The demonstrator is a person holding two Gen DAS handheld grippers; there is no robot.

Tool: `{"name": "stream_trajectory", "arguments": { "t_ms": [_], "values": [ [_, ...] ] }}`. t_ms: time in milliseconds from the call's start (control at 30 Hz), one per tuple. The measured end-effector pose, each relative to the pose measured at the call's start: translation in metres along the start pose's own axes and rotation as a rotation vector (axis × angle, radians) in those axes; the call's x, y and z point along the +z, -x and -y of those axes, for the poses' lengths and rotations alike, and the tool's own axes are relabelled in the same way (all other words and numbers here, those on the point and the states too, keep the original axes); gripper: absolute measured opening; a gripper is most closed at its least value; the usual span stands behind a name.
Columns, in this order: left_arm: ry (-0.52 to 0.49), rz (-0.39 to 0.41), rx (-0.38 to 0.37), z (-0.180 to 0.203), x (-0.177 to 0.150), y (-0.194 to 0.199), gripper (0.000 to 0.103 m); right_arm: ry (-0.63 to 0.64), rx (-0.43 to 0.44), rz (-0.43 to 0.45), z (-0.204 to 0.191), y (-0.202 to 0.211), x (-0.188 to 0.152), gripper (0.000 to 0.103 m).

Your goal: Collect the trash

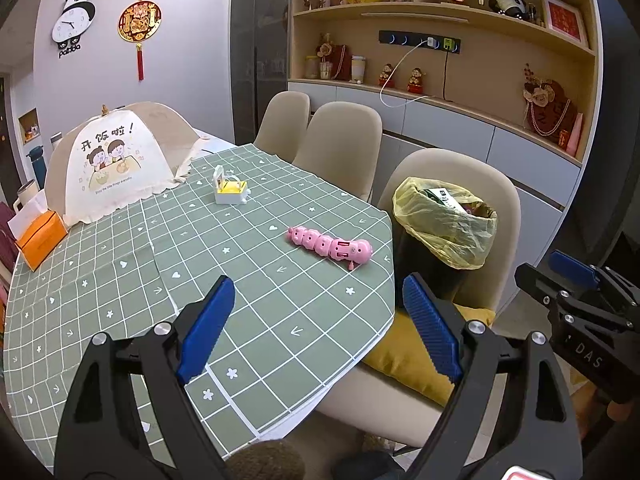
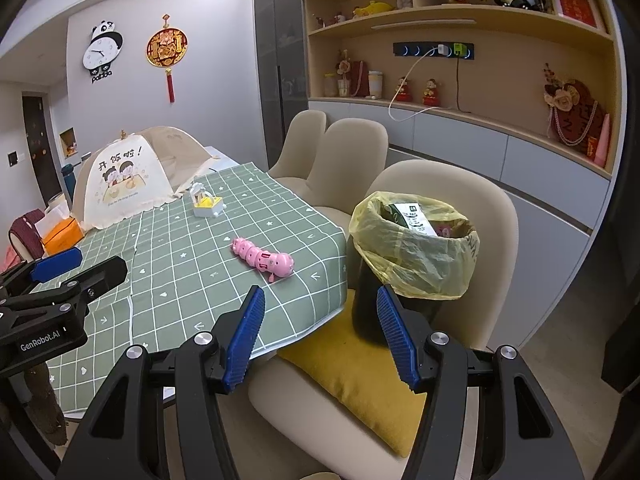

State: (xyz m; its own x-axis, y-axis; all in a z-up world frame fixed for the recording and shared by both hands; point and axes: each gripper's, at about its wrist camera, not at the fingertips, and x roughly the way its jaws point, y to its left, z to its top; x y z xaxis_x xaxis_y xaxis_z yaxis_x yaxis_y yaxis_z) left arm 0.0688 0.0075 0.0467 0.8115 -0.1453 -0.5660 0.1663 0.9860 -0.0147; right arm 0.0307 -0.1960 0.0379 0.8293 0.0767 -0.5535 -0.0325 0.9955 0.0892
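Dining room with a long table under a green grid-patterned tablecloth (image 1: pixel 224 280), backed by beige chairs and wall shelving. At the table's near right corner, on the closest chair (image 2: pixel 460 184) and its yellow cushion (image 2: pixel 360 376): a dark trash bin (image 2: pixel 372 304) lined with a crumpled yellow bag (image 2: pixel 416 268), rim folded outward, mouth open, holding a dark package with a white label and other scraps too small to identify. Bin just beside the tablecloth's hanging edge, apart from it in the right wrist view. On the cloth near that edge: a pink segmented caterpillar toy (image 1: pixel 330 246), lying flat, well clear of a small white-and-yellow toy (image 1: pixel 230 190) farther back. Beyond, a domed mesh food cover (image 1: pixel 120 168) and an orange tissue box (image 1: pixel 40 238) at the left rim. Broad bare cloth between toy and the near table edge. Left gripper (image 1: pixel 318 328) above the table corner, blue fingers spread wide, nothing between them. Right gripper (image 2: pixel 320 336) over the cushion, fingers likewise parted and empty, bin base just behind its right finger.
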Motion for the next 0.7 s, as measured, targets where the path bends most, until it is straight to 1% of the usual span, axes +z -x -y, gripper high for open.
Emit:
{"name": "stream_trajectory", "arguments": {
  "t_ms": [700],
  "values": [
    [-0.014,-0.001,-0.016,0.0029,0.0004,-0.0024,0.082,-0.017,-0.022,-0.003,0.0019,-0.0002,-0.0019,0.055]
  ]
}}
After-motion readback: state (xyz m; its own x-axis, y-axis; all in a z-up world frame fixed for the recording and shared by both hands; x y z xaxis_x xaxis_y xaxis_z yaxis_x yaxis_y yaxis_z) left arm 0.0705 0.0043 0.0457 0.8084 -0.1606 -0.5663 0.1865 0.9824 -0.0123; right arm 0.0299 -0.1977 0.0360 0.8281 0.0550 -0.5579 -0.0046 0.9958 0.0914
